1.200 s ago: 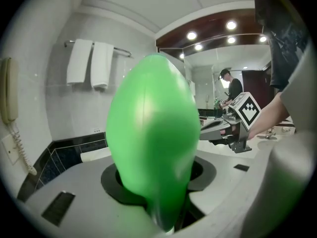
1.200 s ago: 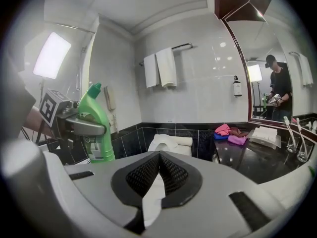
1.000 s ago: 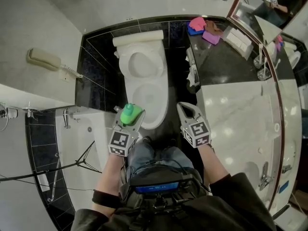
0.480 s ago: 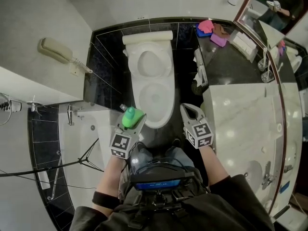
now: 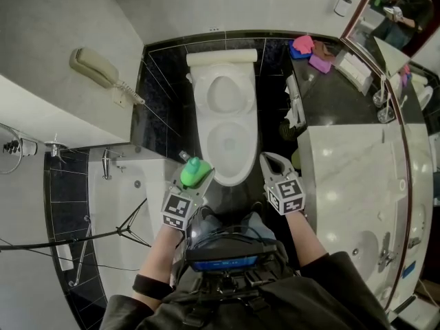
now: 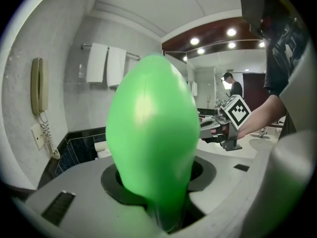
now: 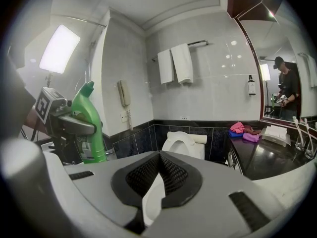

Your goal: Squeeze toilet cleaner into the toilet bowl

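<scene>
My left gripper [image 5: 196, 181] is shut on a green toilet cleaner bottle [image 5: 193, 172], held upright just left of the toilet's front rim. The bottle [image 6: 151, 143] fills the left gripper view between the jaws. In the right gripper view the same bottle [image 7: 88, 125] stands at the left, clamped by the left gripper [image 7: 74, 125]. The white toilet [image 5: 230, 126] has its lid and seat raised, and its bowl [image 5: 232, 146] is open. Beside the bowl's right front, my right gripper [image 5: 269, 159] is shut and empty. Over its shut jaws the toilet [image 7: 181, 143] shows ahead.
A wall phone [image 5: 96, 67] hangs at the left, with a bathtub [image 5: 130, 191] and a light stand [image 5: 103, 236] below it. A marble vanity [image 5: 350, 177] runs along the right. Coloured cloths [image 5: 302, 45] lie on a dark counter [image 5: 330, 88]. Towels [image 7: 177, 63] hang on the far wall.
Both grippers have drifted sideways across the room and the head view has swung, so the toilet now sits nearer the picture's middle. The grip on the bottle is unchanged; the right jaws stay shut.
</scene>
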The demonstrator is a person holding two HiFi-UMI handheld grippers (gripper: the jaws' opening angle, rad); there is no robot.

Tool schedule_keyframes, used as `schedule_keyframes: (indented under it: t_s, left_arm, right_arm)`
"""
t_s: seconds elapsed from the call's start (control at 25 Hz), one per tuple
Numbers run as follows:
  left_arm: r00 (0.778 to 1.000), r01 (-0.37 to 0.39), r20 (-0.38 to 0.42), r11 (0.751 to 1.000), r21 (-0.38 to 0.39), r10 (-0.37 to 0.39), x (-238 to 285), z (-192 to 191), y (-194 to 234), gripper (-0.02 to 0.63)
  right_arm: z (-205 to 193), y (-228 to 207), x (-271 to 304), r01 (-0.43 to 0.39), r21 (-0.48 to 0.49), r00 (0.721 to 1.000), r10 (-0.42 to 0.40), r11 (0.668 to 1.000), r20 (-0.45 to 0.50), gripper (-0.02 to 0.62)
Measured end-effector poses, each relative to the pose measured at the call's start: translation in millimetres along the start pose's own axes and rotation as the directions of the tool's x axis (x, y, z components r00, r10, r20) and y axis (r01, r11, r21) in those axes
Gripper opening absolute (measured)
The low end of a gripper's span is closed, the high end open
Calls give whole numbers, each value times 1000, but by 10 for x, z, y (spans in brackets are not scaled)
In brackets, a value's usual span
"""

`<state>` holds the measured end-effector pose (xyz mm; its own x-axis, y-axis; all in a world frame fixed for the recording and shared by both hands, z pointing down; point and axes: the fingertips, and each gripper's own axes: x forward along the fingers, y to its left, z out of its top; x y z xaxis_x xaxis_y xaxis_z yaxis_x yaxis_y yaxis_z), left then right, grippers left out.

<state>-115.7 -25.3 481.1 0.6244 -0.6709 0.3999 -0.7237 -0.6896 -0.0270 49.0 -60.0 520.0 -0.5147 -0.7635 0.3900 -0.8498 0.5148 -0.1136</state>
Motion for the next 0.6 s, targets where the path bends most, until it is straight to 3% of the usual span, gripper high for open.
schedule_keyframes:
  t_s: [0.44,0.6]
  left_arm:
    - [1000,7,2,1000,0,-7,-101,-35,120,188]
    - [1000,21,10,1000,-1,-21,-101,-12,131,189]
  right_arm:
    - [76,158,111,-35,-6,999,35,999,10,3]
    - [255,337,142,-121,-1,991,121,993,57,34]
